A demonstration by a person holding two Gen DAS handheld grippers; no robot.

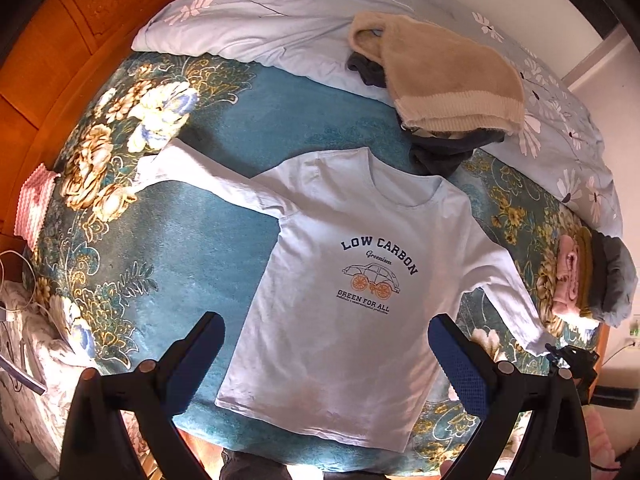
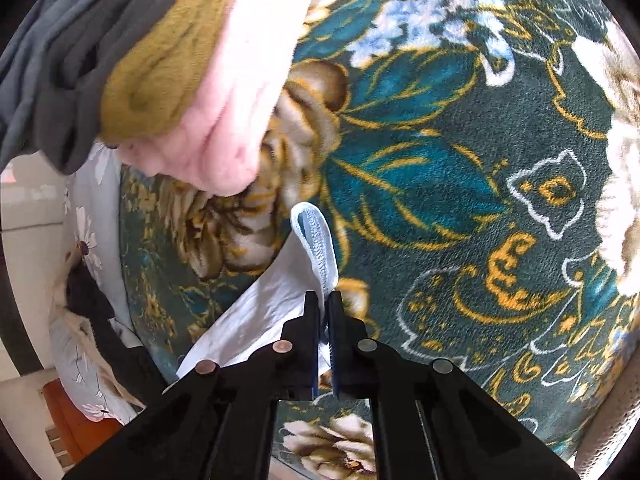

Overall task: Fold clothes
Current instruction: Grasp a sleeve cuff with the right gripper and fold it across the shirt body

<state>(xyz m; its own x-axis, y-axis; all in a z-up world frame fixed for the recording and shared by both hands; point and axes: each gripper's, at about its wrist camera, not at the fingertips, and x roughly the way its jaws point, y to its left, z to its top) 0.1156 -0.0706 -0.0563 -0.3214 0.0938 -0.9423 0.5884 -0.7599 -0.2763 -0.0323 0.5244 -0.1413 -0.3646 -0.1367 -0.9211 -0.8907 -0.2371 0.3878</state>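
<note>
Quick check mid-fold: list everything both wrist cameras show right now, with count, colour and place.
T-shirt: one, white, long-sleeved, car print, flat mid-blanket.
Sleeve cuff: one, white, clamped at right.
Blanket: one, teal floral, under shirt.
Duvet: one, pale blue floral, far side.
Beige knit: one, atop dark clothes, far right.
Folded stack: pink, mustard, grey, right edge.
Pink cloth: one, left edge.
Left hand-held gripper: black, open above hem.
Right hand-held gripper: black, shut on cuff.

Home bedroom: floral blanket, rumpled quilt.
</note>
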